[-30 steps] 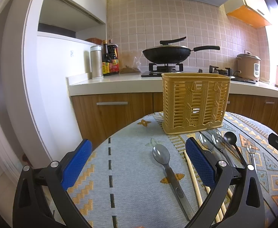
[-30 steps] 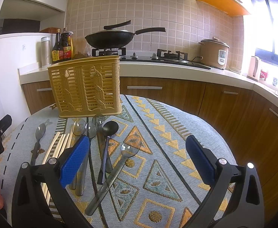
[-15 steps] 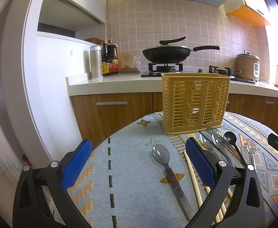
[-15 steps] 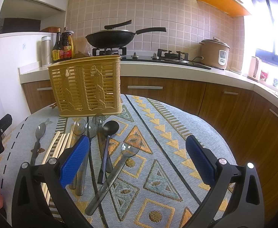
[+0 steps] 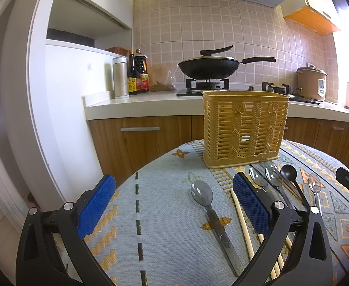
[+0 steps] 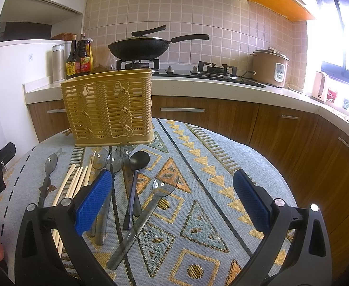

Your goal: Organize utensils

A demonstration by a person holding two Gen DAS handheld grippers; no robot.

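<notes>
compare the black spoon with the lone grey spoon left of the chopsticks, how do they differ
The black spoon is opaque; the lone grey spoon is translucent. The black spoon lies crowded among clear spoons; the grey spoon lies apart, beyond the chopsticks. Both lie flat, bowls toward the basket.

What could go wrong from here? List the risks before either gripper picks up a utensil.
1. The clear plastic spoons and the black plastic spoon lie overlapping, so closing on one may drag its neighbours.
2. The pale wooden chopsticks lie flat and close together on the patterned tablecloth; the open jaws of the right gripper may slip off them.
3. The tall yellow slotted plastic basket looks light and could tip if bumped during insertion.
</notes>
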